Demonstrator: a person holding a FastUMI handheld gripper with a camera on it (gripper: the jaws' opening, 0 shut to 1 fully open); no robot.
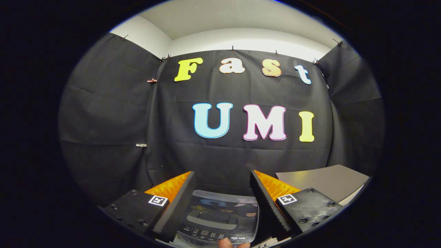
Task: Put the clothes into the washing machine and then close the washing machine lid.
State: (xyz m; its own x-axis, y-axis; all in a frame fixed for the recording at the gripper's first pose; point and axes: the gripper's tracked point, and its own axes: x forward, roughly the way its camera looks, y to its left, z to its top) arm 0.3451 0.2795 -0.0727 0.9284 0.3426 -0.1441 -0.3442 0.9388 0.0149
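The jaws (222, 181) are held up high and level, pointing straight at the booth's back wall (241, 162), with their two fingers (174, 206) spread wide apart and nothing between them. Each finger reaches forward and tapers to a tip that stands out against the black cloth, and each carries a small square marker (157, 200) on the block behind it.

Down below, in the gap between the fingers and nearer than their tips, sits the washing machine (222, 220). I'm looking down on its top: the lid (225, 208) is glossy and lies flat, shut, and it mirrors the wall above it. Along the nearer edge of the machine runs a control panel (210, 234) with a row of small buttons. The machine is well under the fingers, not touching either of them.

At the very bottom, just in front of the control panel, a fingertip or two of a person's hand (232, 244) pokes into sight; I can't tell what it is doing.

Off beyond the right finger, a grey desk (327, 179) stretches toward the side wall, its surface plain. White wall and ceiling (241, 24) show above the cloth.
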